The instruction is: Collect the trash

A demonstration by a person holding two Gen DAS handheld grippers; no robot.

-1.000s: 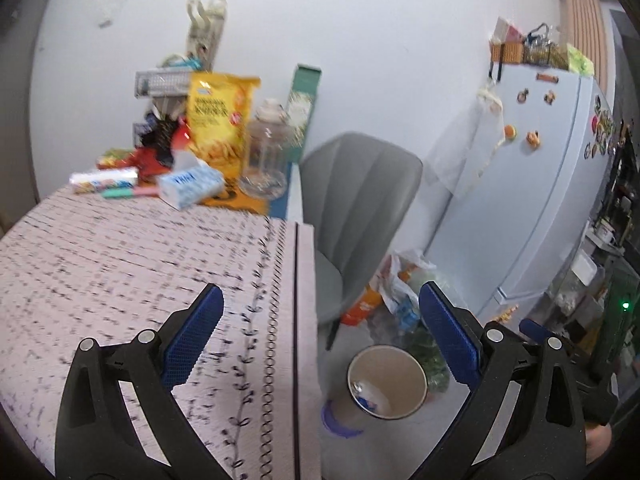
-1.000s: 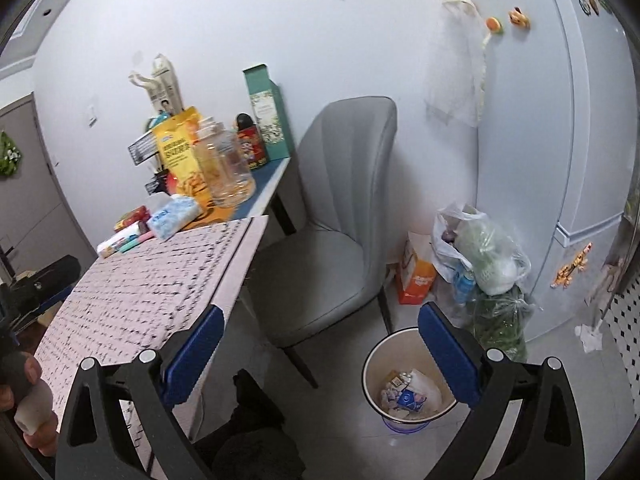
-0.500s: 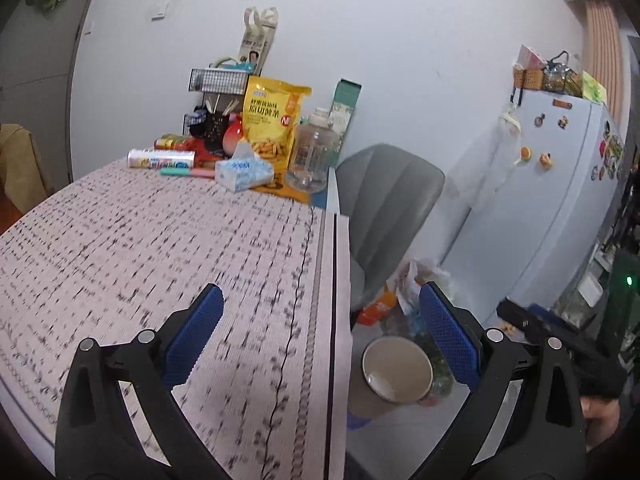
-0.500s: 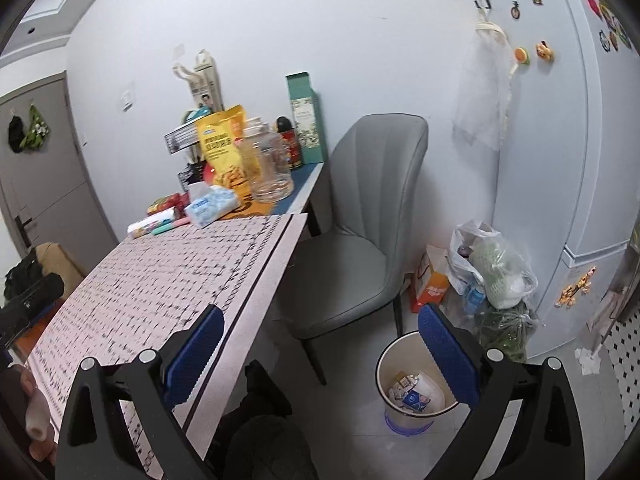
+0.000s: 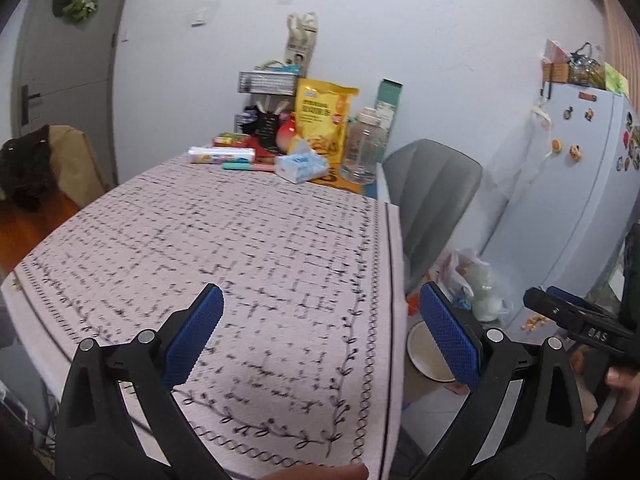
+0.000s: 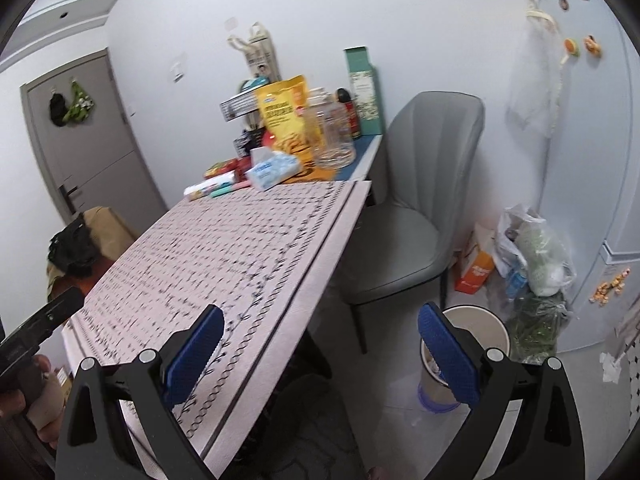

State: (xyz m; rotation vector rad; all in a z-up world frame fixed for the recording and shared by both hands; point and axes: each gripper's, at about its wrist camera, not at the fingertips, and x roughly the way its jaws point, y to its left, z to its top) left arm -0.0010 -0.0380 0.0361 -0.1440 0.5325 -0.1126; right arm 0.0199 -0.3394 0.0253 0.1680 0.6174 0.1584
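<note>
Both the left gripper and right gripper gape empty; the bin (contents seemingly blurred) risks a knock off the table's right edge.

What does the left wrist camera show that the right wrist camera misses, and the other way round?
Only the left wrist view shows the baskets on top of the fridge and the right gripper reaching in from the side. Only the right wrist view shows the grey chair's seat, the orange carton on the floor and a red-and-black bottle. Both show the patterned tablecloth, yellow snack bag, tissue pack, bin and open blue-padded jaws.
</note>
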